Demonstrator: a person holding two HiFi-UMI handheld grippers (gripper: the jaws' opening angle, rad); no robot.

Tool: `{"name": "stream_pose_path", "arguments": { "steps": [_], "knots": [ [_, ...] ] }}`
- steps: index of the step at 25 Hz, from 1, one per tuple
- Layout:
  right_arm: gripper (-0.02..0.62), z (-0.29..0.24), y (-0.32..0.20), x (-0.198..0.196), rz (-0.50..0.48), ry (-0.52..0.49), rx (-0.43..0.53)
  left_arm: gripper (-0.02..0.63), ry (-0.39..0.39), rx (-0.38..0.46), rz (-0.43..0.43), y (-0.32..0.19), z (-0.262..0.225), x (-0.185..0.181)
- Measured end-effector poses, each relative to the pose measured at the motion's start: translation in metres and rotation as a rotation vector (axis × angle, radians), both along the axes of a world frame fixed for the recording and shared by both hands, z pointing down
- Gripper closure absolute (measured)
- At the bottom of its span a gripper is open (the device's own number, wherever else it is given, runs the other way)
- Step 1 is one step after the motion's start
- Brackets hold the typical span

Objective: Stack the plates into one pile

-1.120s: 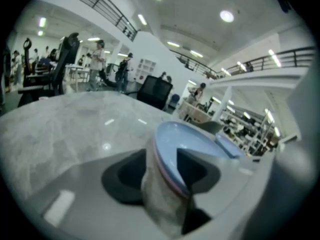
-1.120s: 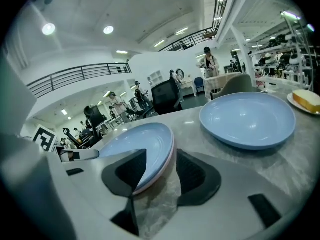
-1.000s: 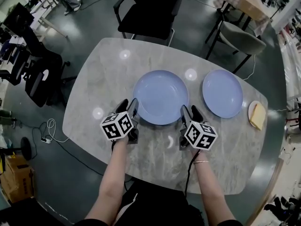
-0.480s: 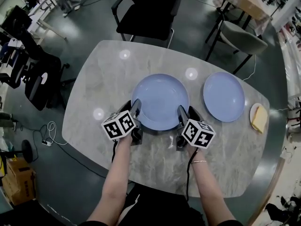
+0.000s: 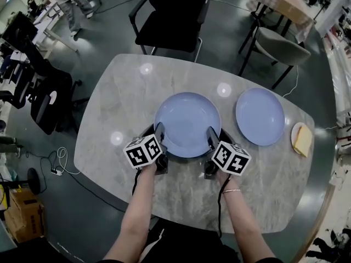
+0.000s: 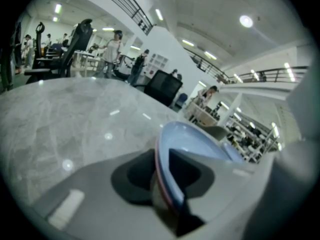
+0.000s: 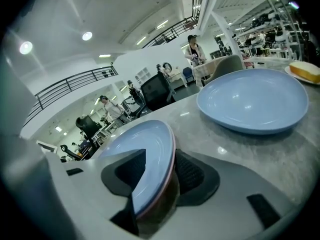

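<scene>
Two pale blue plates lie apart on the marble table (image 5: 126,97). The centre plate (image 5: 187,124) has a gripper at each near side. My left gripper (image 5: 155,133) is at its left rim; its jaws have just been closing, and in the left gripper view the plate's rim (image 6: 172,149) stands clamped between the pads of that gripper (image 6: 167,184). My right gripper (image 5: 216,136) is at the right rim, and its own view shows it (image 7: 160,179) shut on the plate's edge (image 7: 145,159). The second plate (image 5: 260,116) (image 7: 252,100) sits untouched to the right.
A small dish with a yellow piece (image 5: 300,137) (image 7: 305,70) lies at the table's right edge. A black chair (image 5: 170,15) stands behind the table and a grey chair (image 5: 279,43) at the back right. People and desks fill the far room.
Both grippers have moved a little forward onto the centre plate's rim. The left jaws have narrowed around that rim. The second plate has not moved.
</scene>
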State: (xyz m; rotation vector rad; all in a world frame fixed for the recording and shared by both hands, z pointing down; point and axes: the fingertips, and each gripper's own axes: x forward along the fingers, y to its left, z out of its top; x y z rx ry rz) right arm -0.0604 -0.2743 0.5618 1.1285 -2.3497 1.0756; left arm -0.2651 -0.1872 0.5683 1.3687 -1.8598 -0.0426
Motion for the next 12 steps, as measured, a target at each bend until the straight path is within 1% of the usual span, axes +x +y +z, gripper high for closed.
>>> {"name": "stream_pose_path", "arguments": {
  "steps": [7,12],
  "knots": [
    [0.423,-0.009,0.008,0.015,0.027,-0.012,0.003,0.515,-0.012,0.027,0.030,0.003,-0.013,0.013],
    [0.446,-0.026,0.016,0.027,0.061,-0.039,0.041,0.517,-0.010,0.063,0.050,0.008,-0.024,0.022]
  ]
}}
